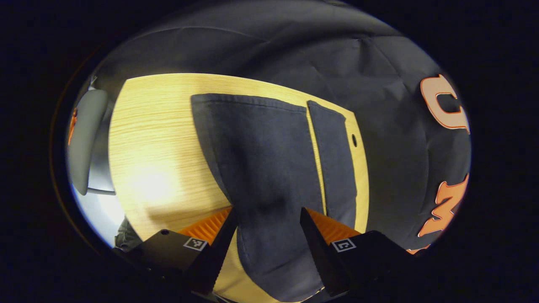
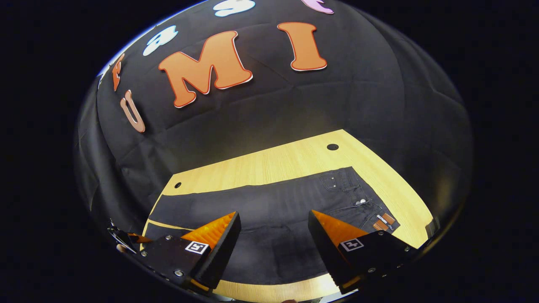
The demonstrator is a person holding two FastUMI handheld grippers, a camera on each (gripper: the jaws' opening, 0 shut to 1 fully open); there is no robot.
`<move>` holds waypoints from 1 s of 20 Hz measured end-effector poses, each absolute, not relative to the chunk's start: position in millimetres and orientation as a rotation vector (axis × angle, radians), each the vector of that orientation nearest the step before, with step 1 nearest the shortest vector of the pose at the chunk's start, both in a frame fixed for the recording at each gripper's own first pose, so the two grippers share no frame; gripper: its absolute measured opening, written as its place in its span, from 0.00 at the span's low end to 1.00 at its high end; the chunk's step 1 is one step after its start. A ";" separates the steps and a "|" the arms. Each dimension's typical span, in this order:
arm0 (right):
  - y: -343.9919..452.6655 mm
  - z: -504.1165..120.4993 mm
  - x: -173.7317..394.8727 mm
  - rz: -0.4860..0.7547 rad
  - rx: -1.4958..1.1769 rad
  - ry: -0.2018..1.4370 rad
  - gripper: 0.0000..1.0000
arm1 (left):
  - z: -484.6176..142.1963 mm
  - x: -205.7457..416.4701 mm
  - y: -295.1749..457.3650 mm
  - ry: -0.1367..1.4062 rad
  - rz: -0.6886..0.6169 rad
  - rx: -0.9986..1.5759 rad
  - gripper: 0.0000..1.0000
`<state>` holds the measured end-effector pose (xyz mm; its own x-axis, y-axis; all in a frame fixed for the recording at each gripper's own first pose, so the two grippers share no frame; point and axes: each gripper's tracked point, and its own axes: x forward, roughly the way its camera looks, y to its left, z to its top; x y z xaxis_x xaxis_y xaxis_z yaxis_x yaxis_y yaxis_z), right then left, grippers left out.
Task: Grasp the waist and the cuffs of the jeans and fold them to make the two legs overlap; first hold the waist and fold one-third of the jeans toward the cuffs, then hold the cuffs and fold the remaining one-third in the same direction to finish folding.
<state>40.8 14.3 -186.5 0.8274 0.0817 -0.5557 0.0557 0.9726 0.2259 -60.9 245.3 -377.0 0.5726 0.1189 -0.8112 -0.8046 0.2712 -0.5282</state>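
Observation:
Dark jeans [image 2: 278,202] lie flat across the wooden table [image 2: 294,160]. Their waist [image 2: 358,198], with a button and a small label, is at the right in the right gripper view. My right gripper [image 2: 273,216] is open, just above the near edge of the jeans around mid-length. In the left gripper view the two legs [image 1: 265,155] run away from me side by side, a thin strip of table between them, with the cuffs [image 1: 252,101] at the far end. My left gripper [image 1: 268,214] is open, its fingers on either side of the wider leg.
The table has small round holes [image 2: 332,147] [image 2: 177,184] [image 1: 354,140] near its far edge, close to the cloth wall. A grey chair back [image 1: 84,139] stands beyond the table's end. Bare wood [image 1: 156,160] lies left of the legs.

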 end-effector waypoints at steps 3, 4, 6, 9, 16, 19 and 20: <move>11.2 -186.9 40.1 0.014 0.250 0.612 0.98 | -379.6 -28.2 248.3 0.656 0.613 -1.193 0.81; 8.5 -187.2 39.7 0.007 0.252 0.619 0.98 | -384.3 -23.6 247.7 0.652 0.598 -1.208 0.77; 4.6 -188.6 34.6 -0.004 0.259 0.631 0.97 | -407.5 -23.0 251.8 0.669 0.630 -1.251 0.31; -2.6 -196.0 23.6 -0.018 0.272 0.652 0.98 | -405.6 -17.8 246.4 0.698 0.605 -1.245 0.08; -32.2 -227.3 -29.5 -0.118 0.708 0.759 0.98 | -353.7 -24.8 235.6 0.651 0.526 -1.172 0.01; -79.8 -264.9 -62.2 -0.319 0.933 0.787 0.98 | -361.0 -31.6 239.3 0.667 0.543 -1.202 0.01; -89.1 -277.8 -68.2 -0.372 0.966 0.800 0.98 | -364.2 -34.0 238.9 0.676 0.549 -1.199 0.02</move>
